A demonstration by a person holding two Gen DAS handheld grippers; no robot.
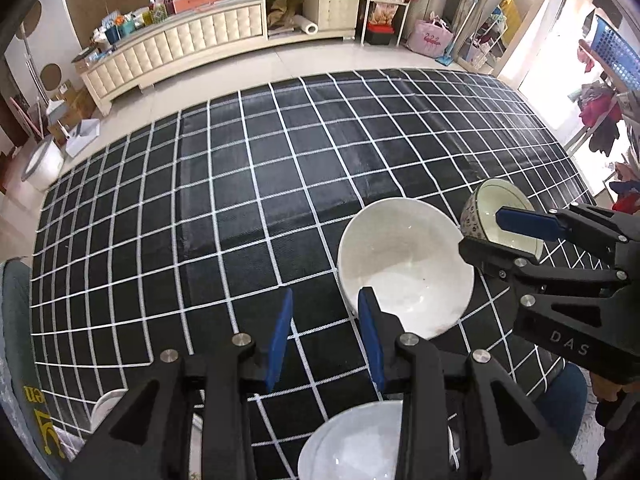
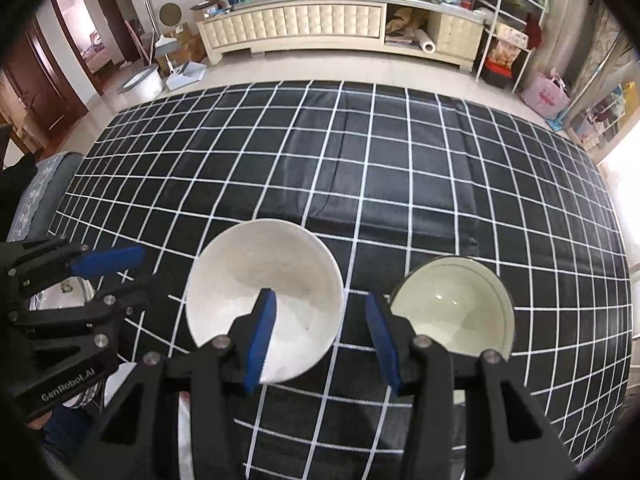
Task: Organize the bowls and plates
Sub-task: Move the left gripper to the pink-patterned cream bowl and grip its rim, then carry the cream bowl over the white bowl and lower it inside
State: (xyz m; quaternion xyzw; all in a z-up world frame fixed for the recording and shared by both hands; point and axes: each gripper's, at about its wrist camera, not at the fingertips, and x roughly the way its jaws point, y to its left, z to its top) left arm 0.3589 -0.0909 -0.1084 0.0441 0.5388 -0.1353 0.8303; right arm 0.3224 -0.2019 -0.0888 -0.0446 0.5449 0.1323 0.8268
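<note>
Bowls on a black tabletop (image 2: pixel 400 184) with a white grid cloth. White bowl (image 2: pixel 264 300) sits upright near the front edge; patterned bowl (image 2: pixel 456 312) with a pale green inside stands just beside it on the right, apart from it. In the left wrist view the patterned bowl (image 1: pixel 500 220) shows blue-and-white decoration on its outer wall, and the white bowl (image 1: pixel 404 264) lies ahead-right of the left gripper (image 1: pixel 326 336). Left gripper jaws parted, nothing between the blue pads, hovering over bare cloth left of the white bowl. Right gripper (image 2: pixel 320 340) jaws also apart and empty, above the gap between the two bowls; one pad overlaps the white bowl's rim in view, the other the patterned bowl's rim, contact unclear. White plate (image 1: pixel 352 440) sits at the near edge under the left gripper, partly hidden. Another white dish (image 1: pixel 106 408) peeks in at lower left. Cream cabinet (image 2: pixel 332 24) along the far wall.
</note>
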